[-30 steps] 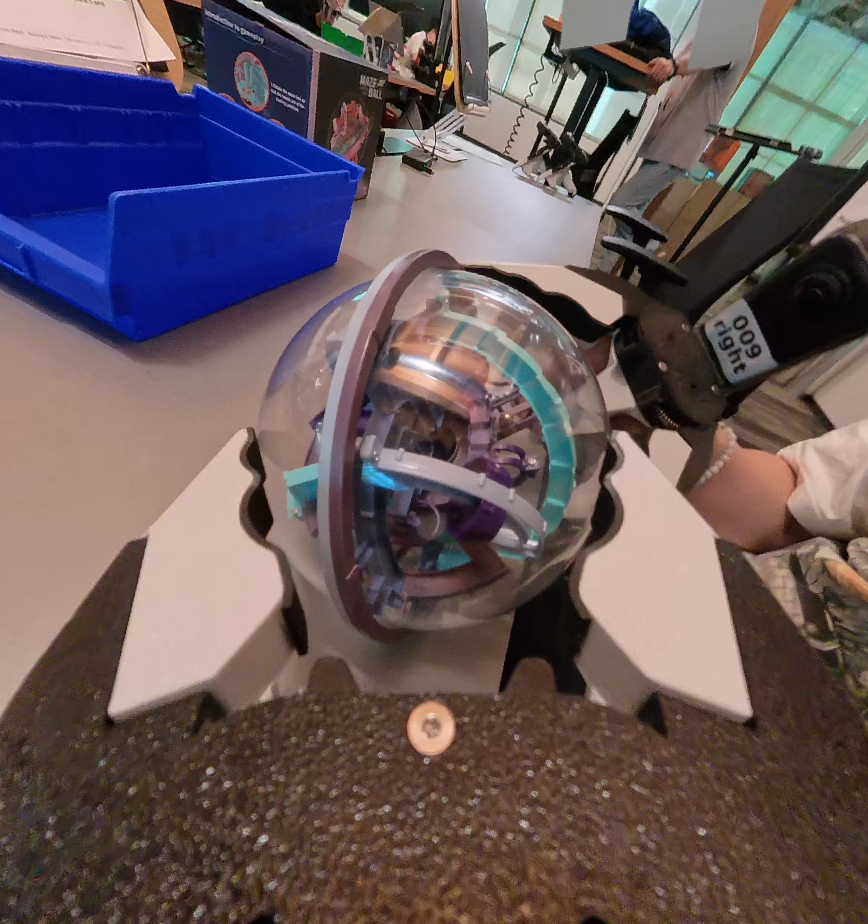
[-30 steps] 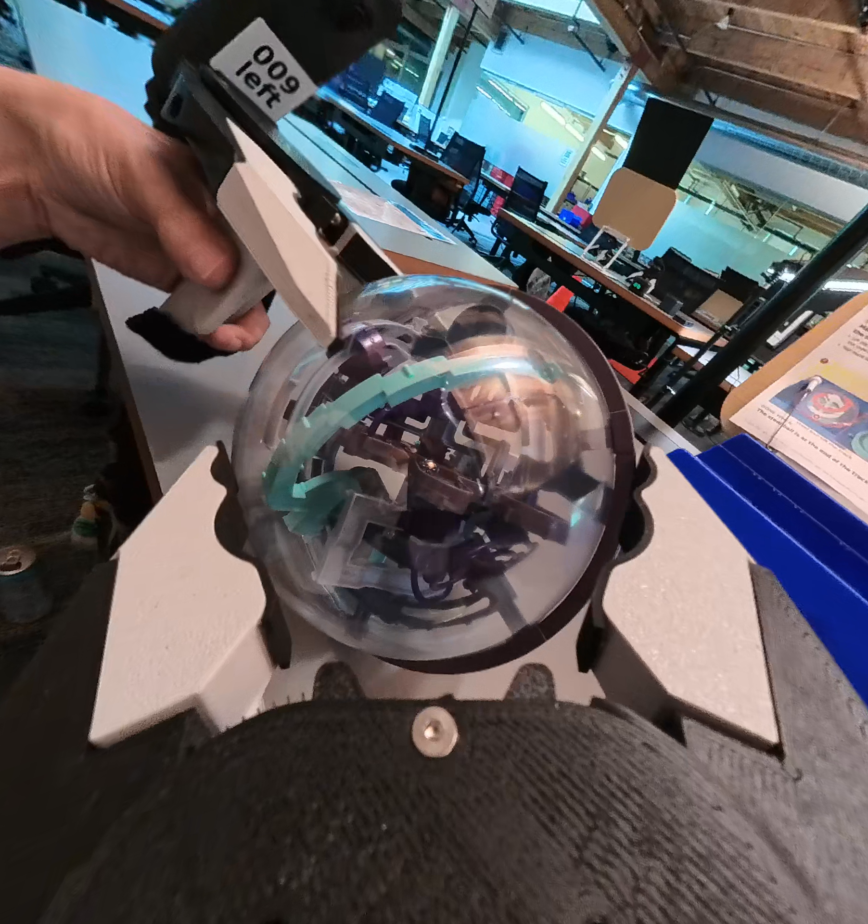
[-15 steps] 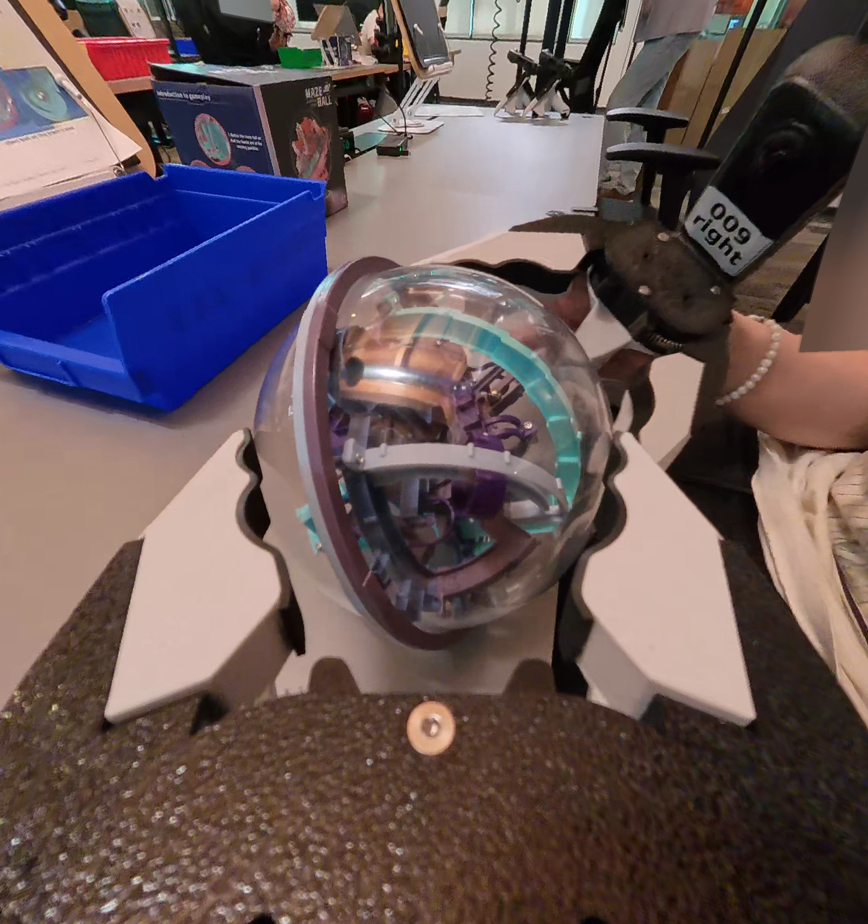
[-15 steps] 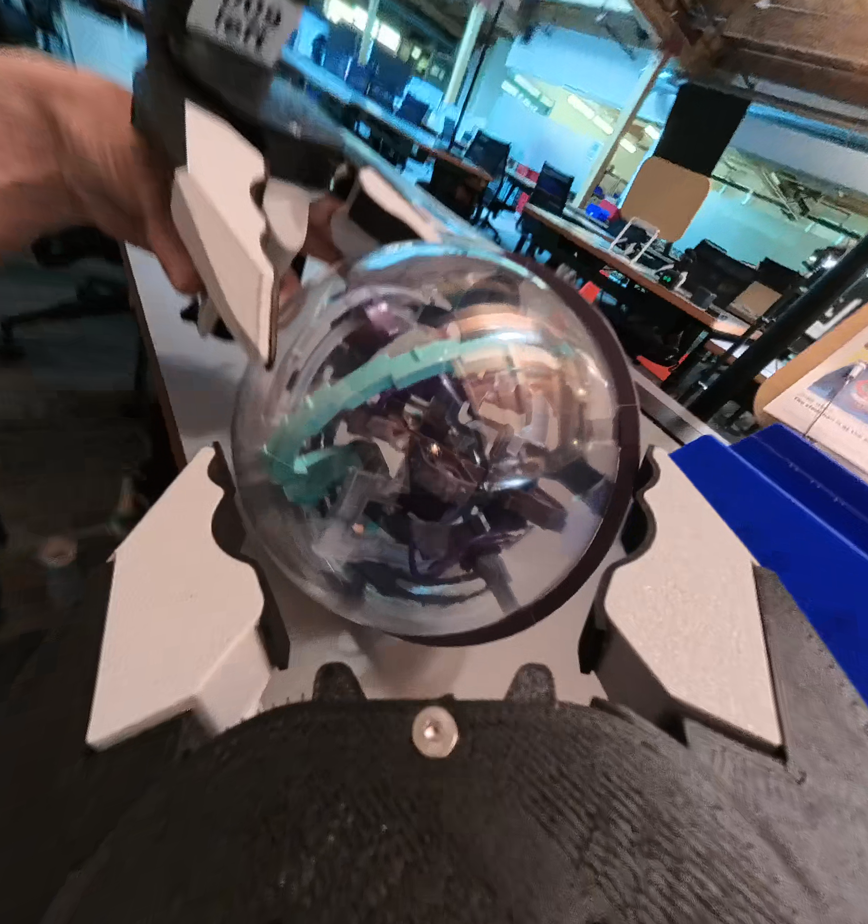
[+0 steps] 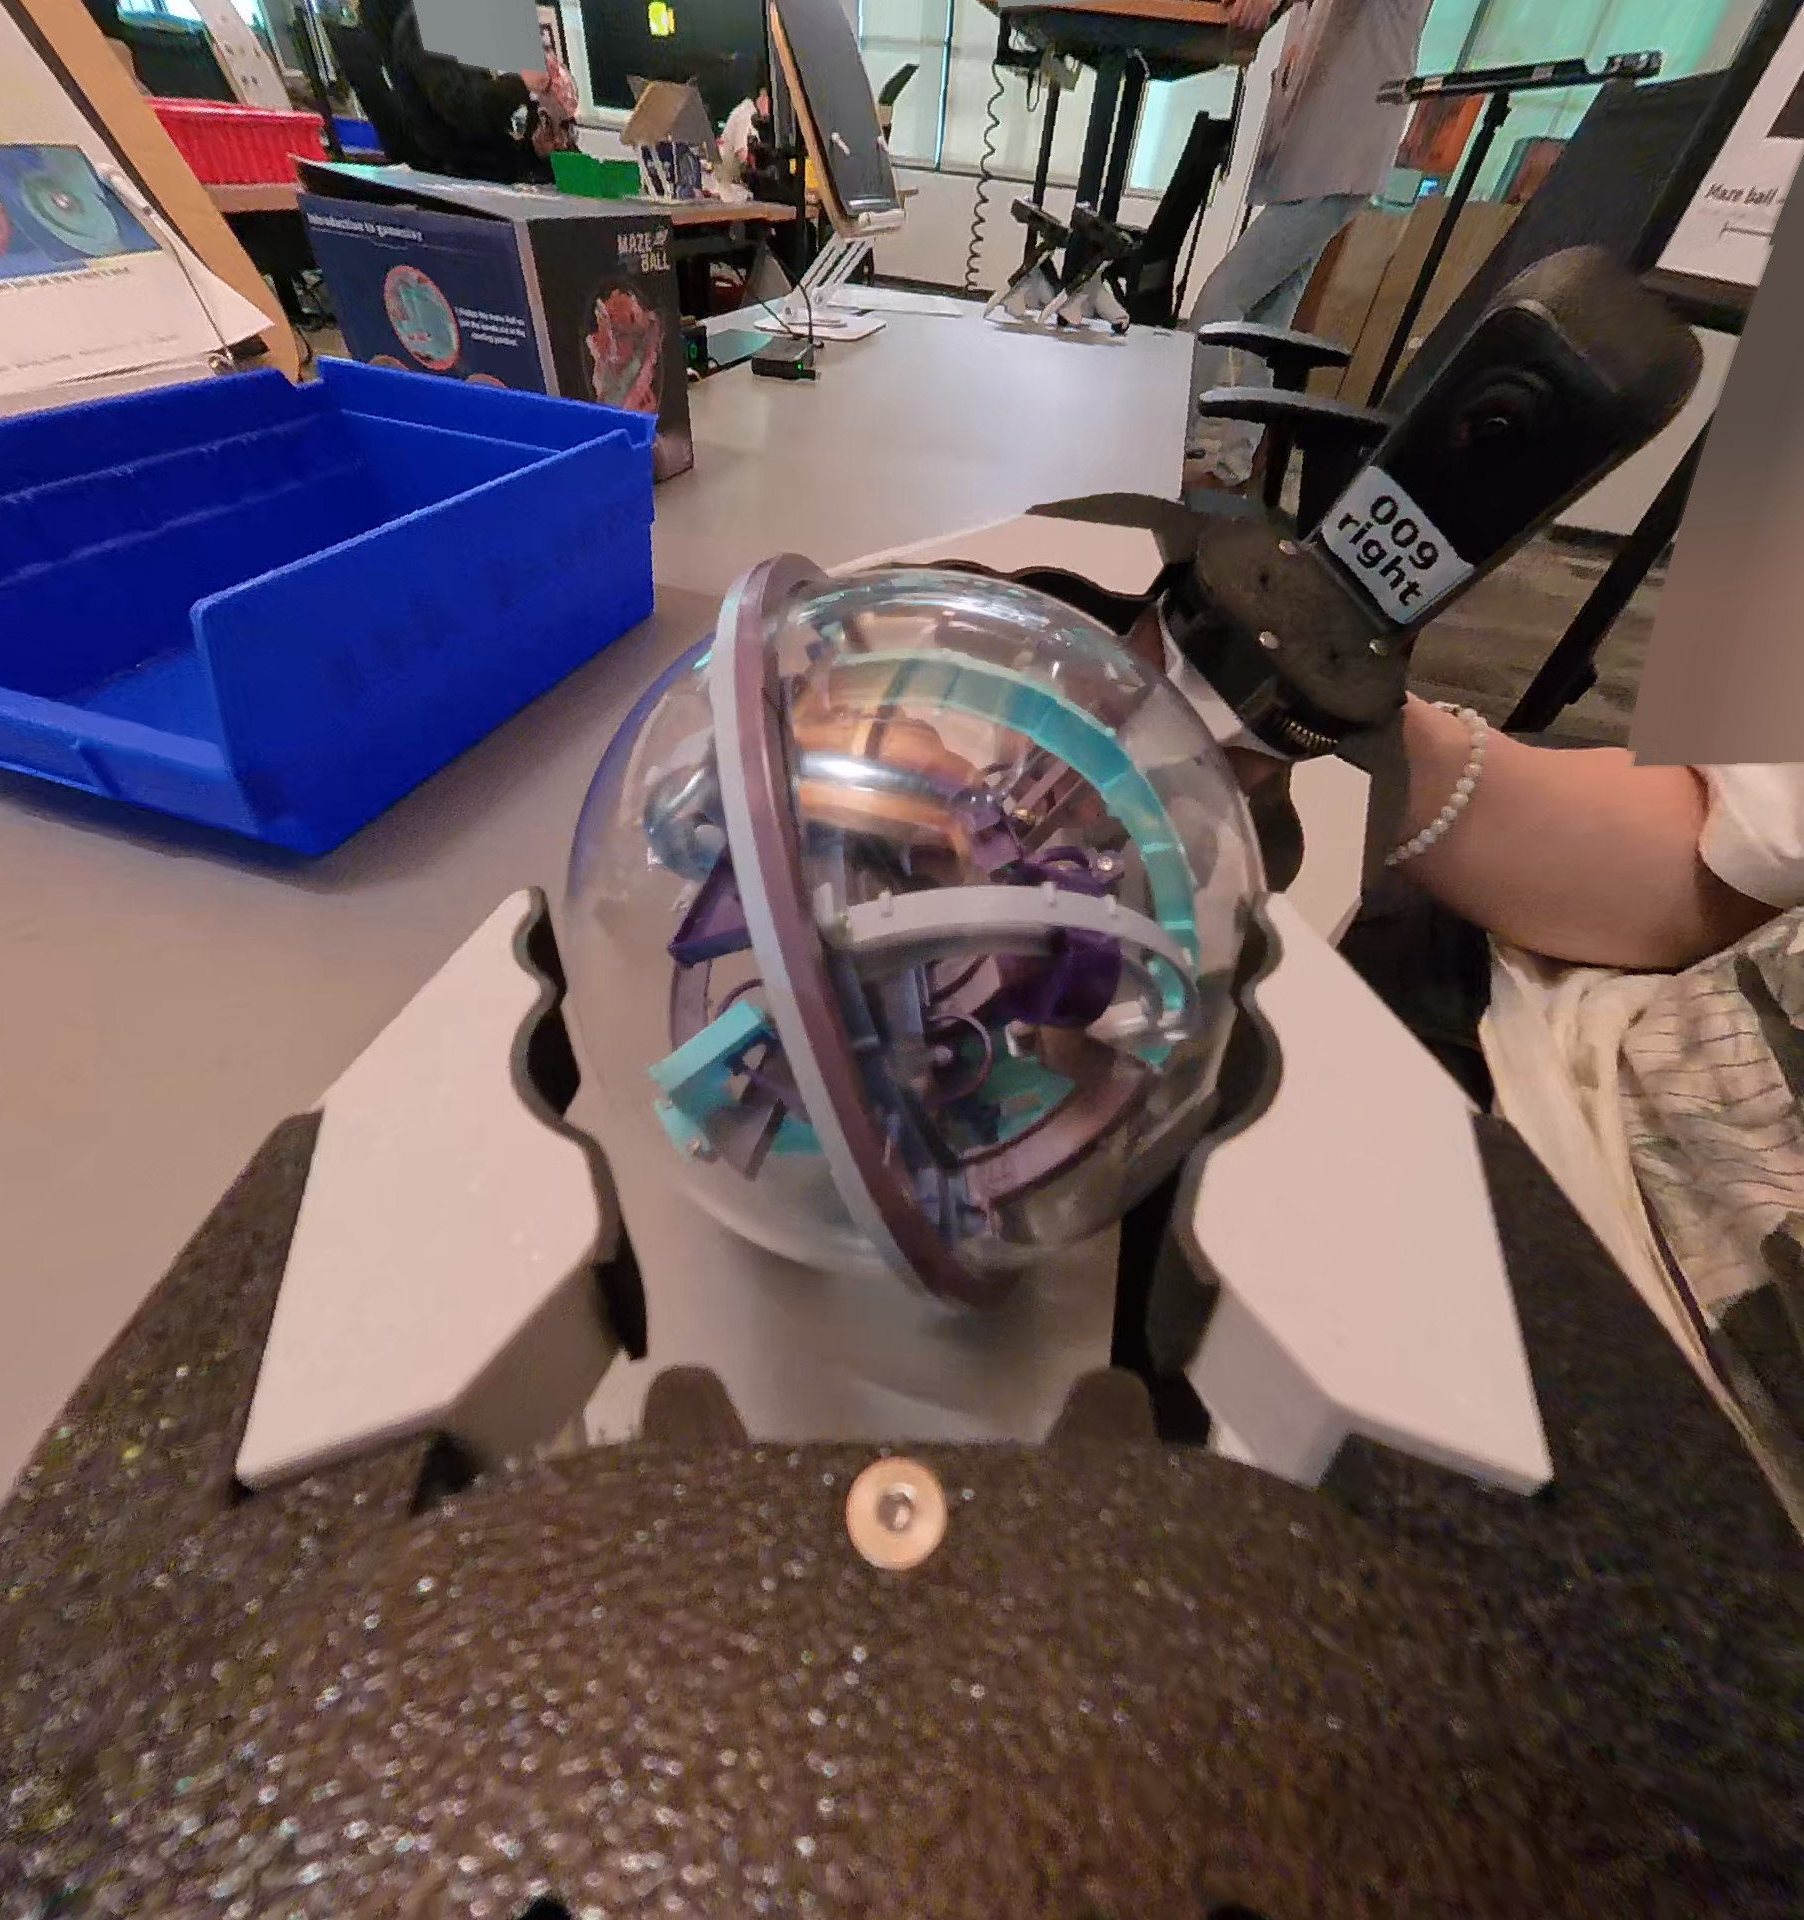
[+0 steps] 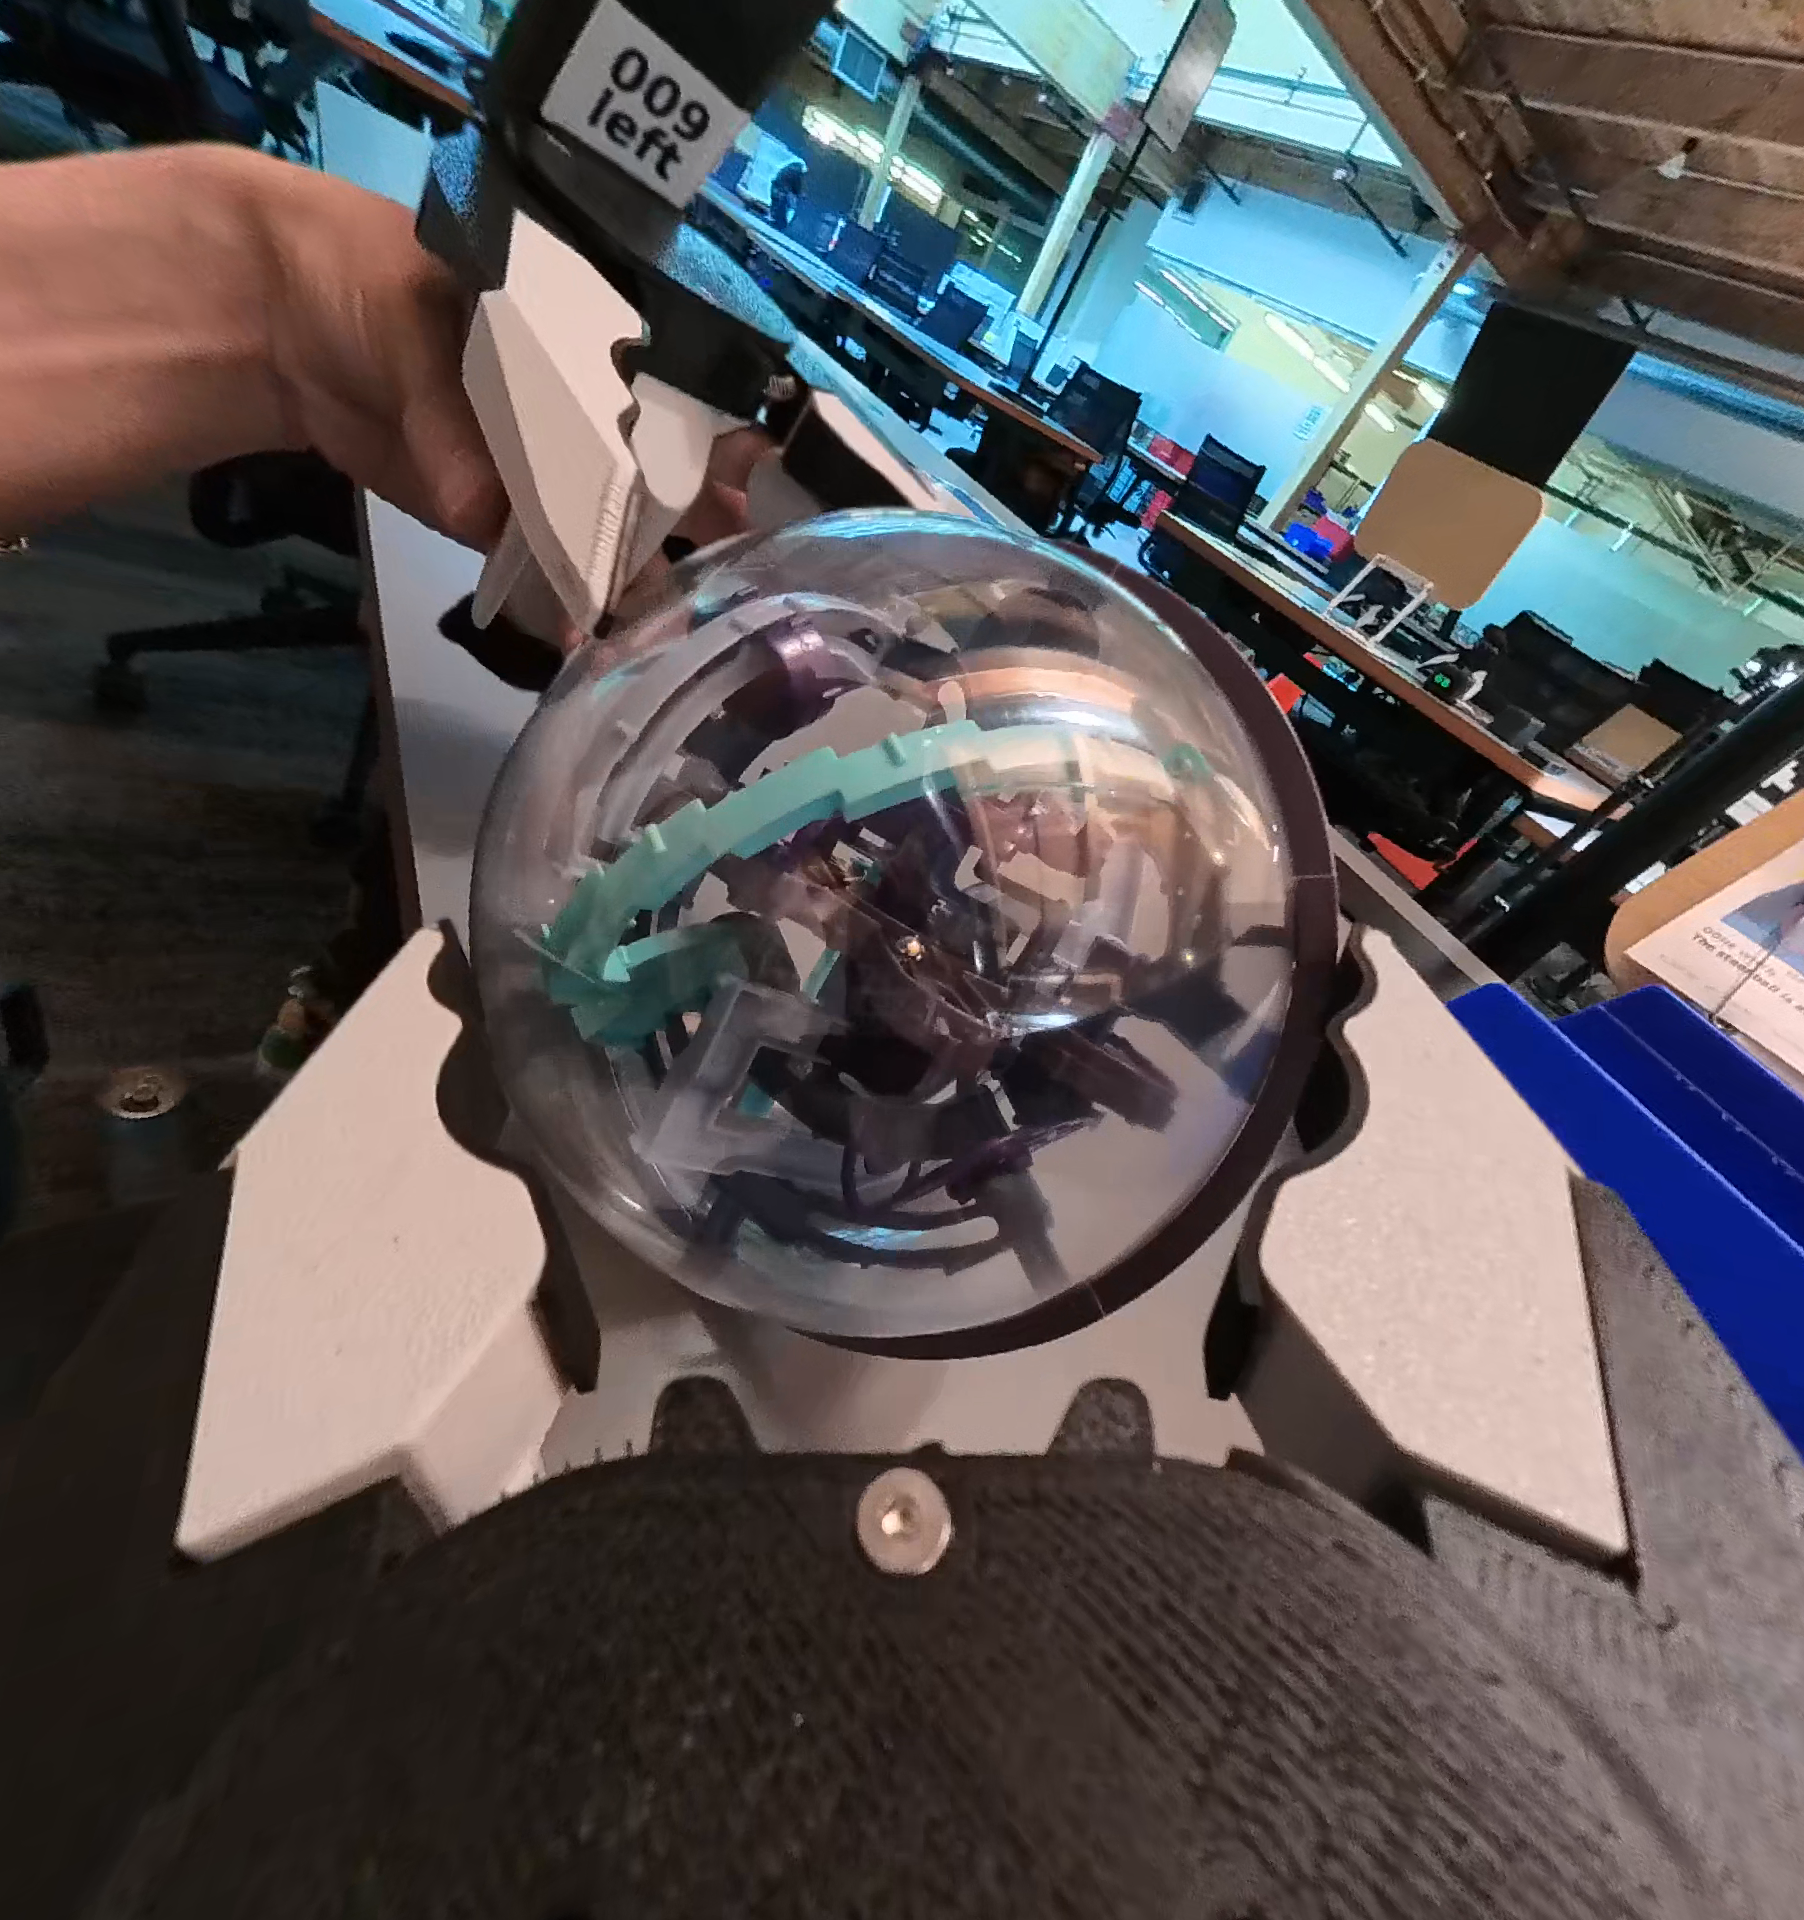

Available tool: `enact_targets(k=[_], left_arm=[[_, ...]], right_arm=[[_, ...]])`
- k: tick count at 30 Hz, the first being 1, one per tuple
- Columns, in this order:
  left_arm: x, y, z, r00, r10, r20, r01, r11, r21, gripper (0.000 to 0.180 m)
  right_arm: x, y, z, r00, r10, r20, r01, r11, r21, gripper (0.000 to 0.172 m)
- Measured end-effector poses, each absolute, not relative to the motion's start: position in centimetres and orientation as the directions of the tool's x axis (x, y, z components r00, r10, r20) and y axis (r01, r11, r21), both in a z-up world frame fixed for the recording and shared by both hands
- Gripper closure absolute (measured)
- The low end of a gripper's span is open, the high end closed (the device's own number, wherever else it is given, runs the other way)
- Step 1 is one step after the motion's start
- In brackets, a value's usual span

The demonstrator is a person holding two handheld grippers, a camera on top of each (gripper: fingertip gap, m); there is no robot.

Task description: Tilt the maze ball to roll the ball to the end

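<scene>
A blue plastic bin [image 5: 285, 623] sits at left on the grey tabletop [image 5: 98, 1018]; the clear plastic maze ball with coloured tracks [image 5: 908, 935] is clamped above it between left gripper [image 5: 903, 1049] and right gripper [image 6: 903, 1049].

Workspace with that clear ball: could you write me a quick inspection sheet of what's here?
Surface: grey table.
Job's things: clear maze ball with teal, purple and grey tracks inside, dark ring round it.
Clutter: blue bin; dark printed box; printed sheet.
Grippers: left gripper and right gripper each have jaws against the ball's sides, from opposite ends.
Cables: nothing seen near the ball.
Surroundings: office chairs, long desks, people standing.
</scene>
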State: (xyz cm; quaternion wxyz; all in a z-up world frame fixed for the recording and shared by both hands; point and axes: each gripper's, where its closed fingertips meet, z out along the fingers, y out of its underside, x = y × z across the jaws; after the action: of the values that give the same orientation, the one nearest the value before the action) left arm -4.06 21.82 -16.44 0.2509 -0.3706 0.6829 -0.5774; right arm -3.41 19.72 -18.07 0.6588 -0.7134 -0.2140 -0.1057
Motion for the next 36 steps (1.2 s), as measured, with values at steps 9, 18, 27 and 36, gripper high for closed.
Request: enact_targets(k=[9,18,27,36], left_arm=[[-3.4,21.0,-17.3,-0.592,-0.803,0.07,-0.249,0.1,-0.963,0.049],[-5.7,21.2,-17.8,-0.646,-0.763,0.035,-0.26,0.176,-0.949,0.053],[-3.7,20.0,-17.9,-0.643,-0.766,0.02,-0.234,0.172,-0.957,0.046],[-2.8,20.7,-19.1,-0.547,-0.837,0.031,-0.369,0.207,-0.906,0.046]], right_arm=[[-3.3,20.0,-17.8,0.908,0.058,0.414,0.417,-0.061,-0.907,0.018],[-4.2,20.0,-18.4,0.787,0.175,0.592,0.61,-0.068,-0.79,0.015],[-3.7,19.2,-18.3,0.814,0.28,0.51,0.533,-0.01,-0.846,0.017],[-1.9,17.9,-17.9,0.903,0.149,0.404,0.414,-0.05,-0.909,0.031]])
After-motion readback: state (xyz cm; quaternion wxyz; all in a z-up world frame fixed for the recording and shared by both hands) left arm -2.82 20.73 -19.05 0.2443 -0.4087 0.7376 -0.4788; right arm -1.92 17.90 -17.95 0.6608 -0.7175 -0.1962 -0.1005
